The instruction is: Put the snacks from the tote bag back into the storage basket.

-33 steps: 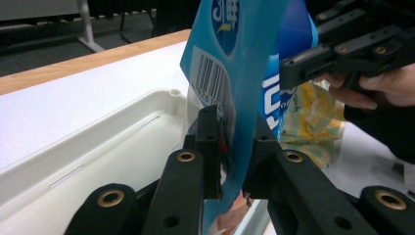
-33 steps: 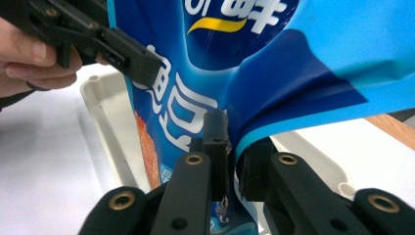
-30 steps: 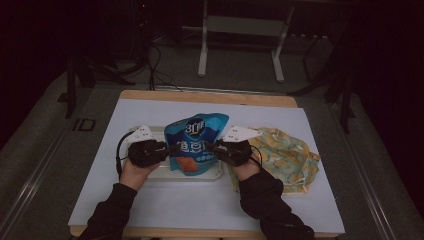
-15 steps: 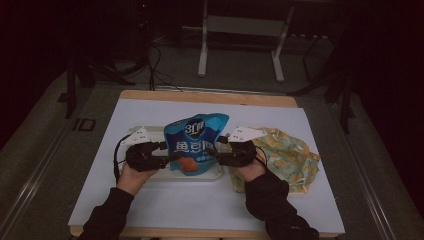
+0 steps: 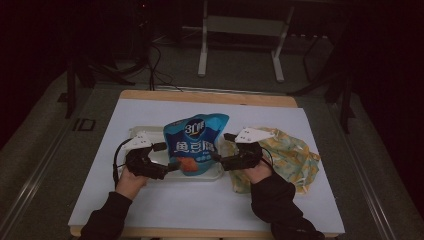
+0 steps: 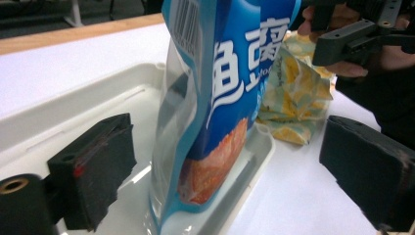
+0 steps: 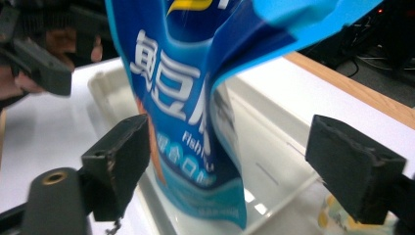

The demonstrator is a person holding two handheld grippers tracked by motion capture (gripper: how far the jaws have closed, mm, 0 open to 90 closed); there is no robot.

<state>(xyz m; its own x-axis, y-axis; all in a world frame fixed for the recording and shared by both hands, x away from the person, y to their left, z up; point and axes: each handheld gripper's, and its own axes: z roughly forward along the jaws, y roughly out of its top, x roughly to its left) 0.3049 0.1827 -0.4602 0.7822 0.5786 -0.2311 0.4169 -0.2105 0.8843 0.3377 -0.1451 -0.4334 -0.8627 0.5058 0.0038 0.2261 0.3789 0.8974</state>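
Observation:
A blue snack bag (image 5: 195,145) with white lettering stands upright in a shallow white tray (image 5: 205,177). My left gripper (image 5: 167,156) is at the bag's left edge and my right gripper (image 5: 222,147) at its right edge. Both pairs of jaws have just been opening. In the left gripper view the bag (image 6: 220,98) stands between the wide-apart pads (image 6: 93,166) of the left gripper (image 6: 230,171), and neither pad presses on it. In the right gripper view the right gripper (image 7: 237,166) also stands open around the bag's lower edge (image 7: 195,147), pads (image 7: 117,161) off the film.
A crumpled yellow patterned bag (image 5: 290,155) lies right of the tray, under my right hand. The table (image 5: 200,210) is covered in white, with a wooden edge (image 5: 200,95) at the back. A metal stand (image 5: 240,45) is on the dark floor beyond.
Both grippers, shut on the bag's side edges a second ago, have spread their jaws off it. The bag stays upright in the tray. The hands have barely moved.

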